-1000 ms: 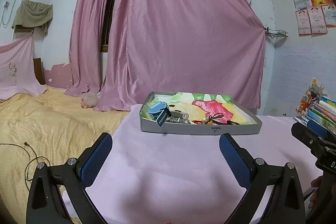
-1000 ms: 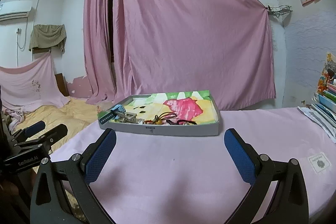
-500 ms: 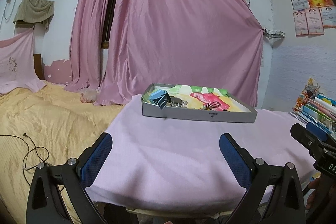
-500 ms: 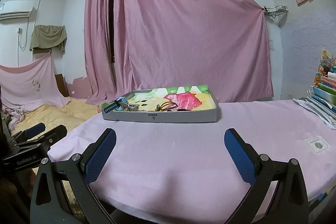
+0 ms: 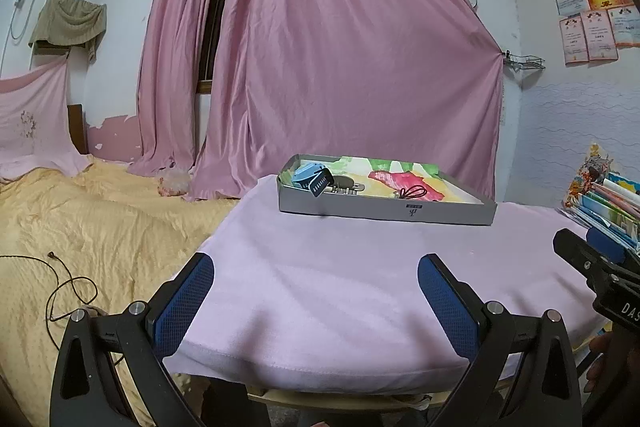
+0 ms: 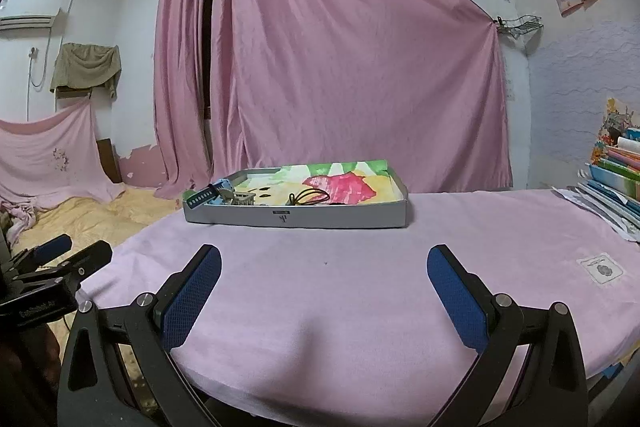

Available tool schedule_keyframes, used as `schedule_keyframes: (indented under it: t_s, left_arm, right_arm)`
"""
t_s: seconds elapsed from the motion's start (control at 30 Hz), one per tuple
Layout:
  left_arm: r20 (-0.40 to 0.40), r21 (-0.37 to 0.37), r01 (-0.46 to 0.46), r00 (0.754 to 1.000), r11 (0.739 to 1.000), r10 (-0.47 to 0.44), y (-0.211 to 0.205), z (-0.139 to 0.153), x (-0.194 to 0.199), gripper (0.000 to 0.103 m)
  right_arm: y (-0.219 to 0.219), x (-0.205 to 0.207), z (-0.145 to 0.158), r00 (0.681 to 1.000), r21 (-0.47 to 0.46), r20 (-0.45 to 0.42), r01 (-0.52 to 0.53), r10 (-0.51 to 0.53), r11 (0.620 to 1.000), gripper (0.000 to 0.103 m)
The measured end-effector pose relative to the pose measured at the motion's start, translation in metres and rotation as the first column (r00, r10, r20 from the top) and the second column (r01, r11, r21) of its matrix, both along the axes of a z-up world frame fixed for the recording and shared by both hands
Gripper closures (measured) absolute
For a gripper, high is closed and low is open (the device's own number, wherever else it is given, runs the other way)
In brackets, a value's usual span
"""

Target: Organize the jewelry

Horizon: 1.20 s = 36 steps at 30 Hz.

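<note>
From the left wrist view, the left gripper point(image 5: 316, 279) now sits farther back and lower than a second ago: the near edge of the table point(image 5: 340, 307) and the dark gap under it have come into sight, and the tray point(image 5: 384, 211) looks smaller and farther off. Its blue, mesh-textured pads point(image 5: 186, 303) stand wide apart with nothing between them. The shallow grey cardboard tray rests near the table's far edge on a soft, fuzzy pink cloth; its floor is a bright printed sheet. At its left end lie a light-blue hair clip point(image 5: 306, 174) and a dark comb-like piece point(image 5: 322, 183), then a metal clip point(image 5: 346, 187); a thin dark cord loop point(image 5: 414, 193) lies nearer the middle. The right gripper point(image 5: 592, 259) shows at the table's right edge.

From the right wrist view, the right gripper point(image 6: 324, 283) has likewise pulled back, hovering over the table's near edge, its pads point(image 6: 456, 299) spread wide and empty. The tray point(image 6: 296, 217) stands well apart ahead, the cord loop point(image 6: 310, 195) and clips inside. The left gripper point(image 6: 56, 259) shows at the left edge. Stacked books point(image 6: 616, 179) sit at the table's right edge.
</note>
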<state>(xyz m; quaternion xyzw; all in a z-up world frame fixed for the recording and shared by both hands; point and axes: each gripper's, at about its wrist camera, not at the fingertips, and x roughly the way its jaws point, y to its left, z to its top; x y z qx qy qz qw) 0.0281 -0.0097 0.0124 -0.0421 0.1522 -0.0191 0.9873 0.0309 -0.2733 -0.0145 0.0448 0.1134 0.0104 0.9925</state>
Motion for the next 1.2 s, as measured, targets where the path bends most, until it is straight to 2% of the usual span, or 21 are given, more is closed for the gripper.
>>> schedule_keyframes:
  t_s: [1.2]
  left_arm:
    - [-0.007,0.006,-0.006,1.0,1.0,0.006,0.0034,-0.0064,0.0054,0.001]
  right_arm:
    - [0.0039,0.0044,-0.0012,1.0,-0.007,-0.022,-0.004,0.004,1.0,0.002]
